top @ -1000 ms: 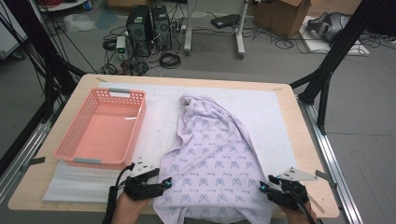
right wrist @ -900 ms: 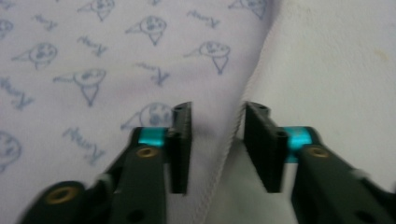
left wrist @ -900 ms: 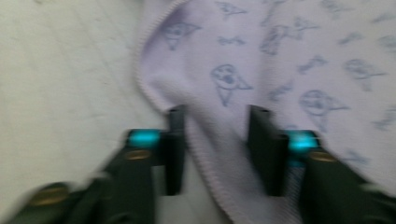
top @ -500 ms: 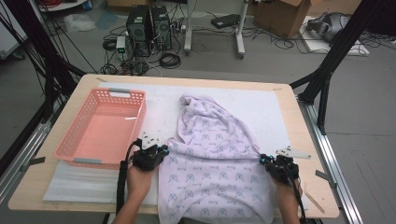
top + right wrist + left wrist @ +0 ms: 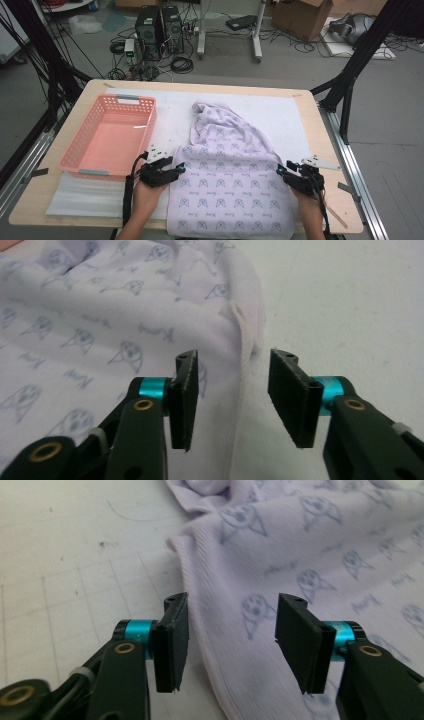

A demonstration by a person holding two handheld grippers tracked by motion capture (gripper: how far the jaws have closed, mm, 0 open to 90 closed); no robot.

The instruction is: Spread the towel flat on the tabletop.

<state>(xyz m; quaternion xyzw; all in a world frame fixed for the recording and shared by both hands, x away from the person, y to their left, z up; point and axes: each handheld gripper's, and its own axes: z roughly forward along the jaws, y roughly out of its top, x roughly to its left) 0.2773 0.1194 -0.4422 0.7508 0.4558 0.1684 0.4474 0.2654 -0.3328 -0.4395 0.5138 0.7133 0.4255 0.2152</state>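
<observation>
- Now we have just let go: both left gripper [image 5: 179, 169] and right gripper [image 5: 281, 171] fingers opened, spread over the cloth [image 5: 230, 190] edges.
- Cloth lies flatter on the surface [image 5: 320, 125], beside the basket [image 5: 80, 165]; folding may come next.

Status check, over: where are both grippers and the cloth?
Left gripper and right gripper just reopened, cloth edge between fingers, unpinched. Lilac printed cloth flat on table, far end bunched. Pink basket clear, left.
</observation>
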